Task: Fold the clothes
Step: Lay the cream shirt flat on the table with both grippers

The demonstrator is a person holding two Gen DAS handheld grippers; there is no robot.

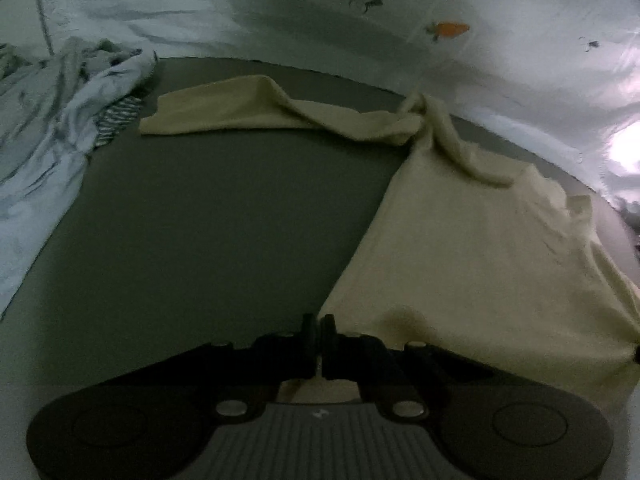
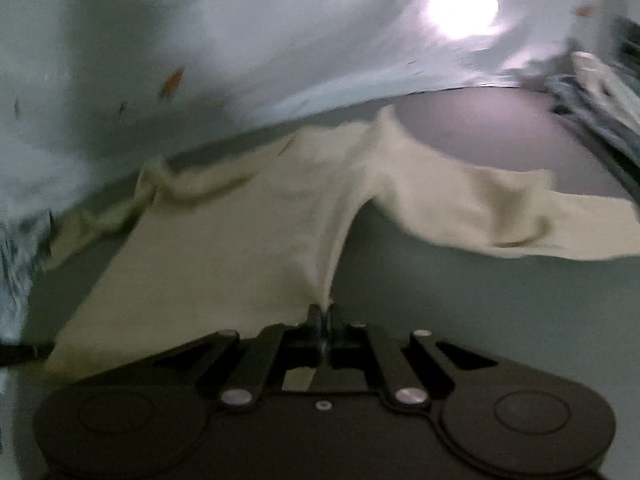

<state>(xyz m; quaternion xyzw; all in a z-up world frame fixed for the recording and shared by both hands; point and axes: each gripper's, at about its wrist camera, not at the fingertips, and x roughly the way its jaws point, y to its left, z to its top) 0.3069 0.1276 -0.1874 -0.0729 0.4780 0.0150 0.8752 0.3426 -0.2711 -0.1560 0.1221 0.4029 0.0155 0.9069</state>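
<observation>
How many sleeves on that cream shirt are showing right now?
2. On the cream shirt, one sleeve lies stretched flat across the grey table toward the pale clothes pile; the other lies bunched near the far edge, partly hidden.

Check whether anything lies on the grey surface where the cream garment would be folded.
Nothing visible does: the grey surface beside the cream garment is bare; the crumpled pale clothes sit off at its edge.

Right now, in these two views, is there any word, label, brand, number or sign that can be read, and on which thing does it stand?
No readable text in either view.
Small pale mark on the left claw body: too small to read.
Small prints on the white backdrop sheet: pictures, blurred, no letters.
Cream garment: no label shows.
</observation>
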